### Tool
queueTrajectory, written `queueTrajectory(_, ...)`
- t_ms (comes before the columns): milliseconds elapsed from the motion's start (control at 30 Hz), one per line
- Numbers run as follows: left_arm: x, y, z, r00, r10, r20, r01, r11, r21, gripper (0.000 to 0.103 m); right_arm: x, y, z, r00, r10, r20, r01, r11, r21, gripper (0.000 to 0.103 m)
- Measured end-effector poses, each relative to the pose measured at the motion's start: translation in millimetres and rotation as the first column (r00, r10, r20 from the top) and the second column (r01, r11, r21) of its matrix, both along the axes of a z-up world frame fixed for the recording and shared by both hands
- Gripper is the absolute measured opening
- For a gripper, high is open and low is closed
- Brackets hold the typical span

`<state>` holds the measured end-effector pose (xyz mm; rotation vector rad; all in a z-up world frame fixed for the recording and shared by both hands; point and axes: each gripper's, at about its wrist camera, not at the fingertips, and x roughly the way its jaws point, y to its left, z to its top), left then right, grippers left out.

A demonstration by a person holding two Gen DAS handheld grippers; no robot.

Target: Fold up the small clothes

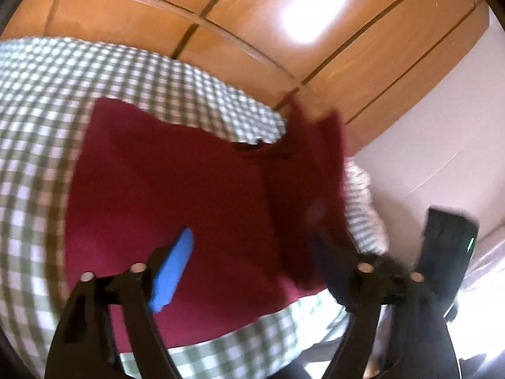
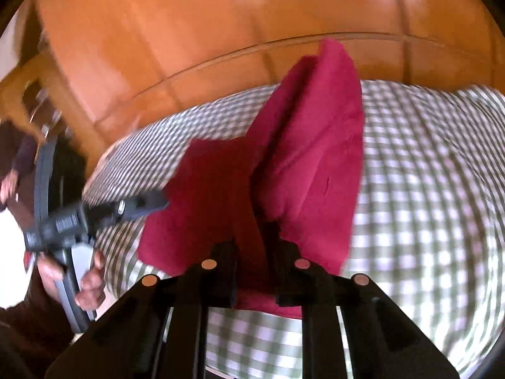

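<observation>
— So where is the garment?

— It's a dark red garment (image 2: pixel 303 145), lying on a surface covered in green-and-white checked cloth (image 2: pixel 426 189). I can't tell whether that surface is a bed or a desk. Part of the red cloth lies flat on the checks; the other part is lifted and stands up in a tall fold.

— What lifts it?

— The right tool (image 2: pixel 257 246). Its two black fingers are pressed close together and the red cloth is pinched between them, right at the base of the raised fold.

— And the left tool?

— The left tool (image 1: pixel 249 252) is spread wide. One finger carries a blue pad (image 1: pixel 172 271) that shows over the flat part of the garment; the other finger is dark and sits at the cloth's edge. Nothing is clamped between them. From the right wrist view you can see the same tool off to the left, its tip just at the edge of the red cloth, gripped by a person's hand (image 2: pixel 90 281).

— Whether that tip touches the cloth?

— Too blurred to tell.

— Anything behind?

— A glossy orange-brown wooden panel (image 1: pixel 284 31) with dark grooves rises beyond the checked cloth, and a pale wall (image 1: pixel 442 145) shows to its right in the left wrist view.
</observation>
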<state>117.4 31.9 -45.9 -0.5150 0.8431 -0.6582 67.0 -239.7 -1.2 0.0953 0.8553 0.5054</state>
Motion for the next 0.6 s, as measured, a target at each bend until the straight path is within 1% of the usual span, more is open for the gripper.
queueTrajectory(33,5,-2,0,1.0,-0.006,-0.01,0.006,1.0,-0.022,0.094,0,8,-3,1.0,0.015,-0.001,-0.015,1.0,-0.012,0.013)
queueTrajectory(67,12,-6,-2,0.999,-0.023,-0.024,0.022,0.999,-0.046,0.096,0,16,-7,1.0,0.029,-0.002,-0.029,0.999,-0.024,0.013)
queueTrajectory(167,32,-17,-9,0.996,-0.02,-0.085,0.014,0.998,-0.065,0.096,-1,34,-19,0.998,0.068,-0.012,-0.069,0.994,-0.08,0.013)
queueTrajectory(233,43,-26,-11,0.993,-0.045,-0.106,0.037,0.996,-0.08,0.096,-2,42,-25,0.996,0.088,-0.015,-0.089,0.99,-0.105,0.013)
queueTrajectory(333,54,-41,-17,0.991,-0.029,-0.132,0.026,0.999,-0.024,0.095,-2,49,-28,0.995,0.098,0.003,-0.097,0.987,-0.132,0.013)
queueTrajectory(400,59,-48,-19,0.989,-0.032,-0.144,0.028,0.999,-0.027,0.081,-2,52,-30,0.994,0.105,0.012,-0.101,0.981,-0.163,0.013)
queueTrajectory(433,58,-51,-19,0.989,-0.027,-0.146,0.026,1.0,-0.014,0.069,-4,50,-30,0.994,0.105,0.02,-0.1,0.981,-0.167,0.014)
queueTrajectory(467,59,-54,-17,0.99,-0.016,-0.139,0.017,1.0,0.006,0.056,-5,48,-29,0.994,0.107,0.018,-0.103,0.983,-0.151,0.014)
queueTrajectory(500,59,-58,-13,0.993,0.005,-0.114,0.001,0.999,0.054,0.042,-4,46,-28,0.994,0.107,0.018,-0.104,0.985,-0.135,0.016)
queueTrajectory(533,60,-61,-11,0.996,0.01,-0.092,-0.001,0.995,0.098,0.024,-4,41,-26,0.993,0.114,0.018,-0.112,0.988,-0.105,0.02)
queueTrajectory(567,62,-64,-7,0.997,0.012,-0.079,-0.002,0.992,0.126,0.023,-5,36,-23,0.991,0.136,0.007,-0.135,0.989,-0.064,0.025)
queueTrajectory(600,61,-66,-4,0.998,0.014,-0.065,-0.005,0.99,0.144,0.023,-5,26,-17,0.983,0.18,-0.022,-0.18,0.983,0.034,0.044)
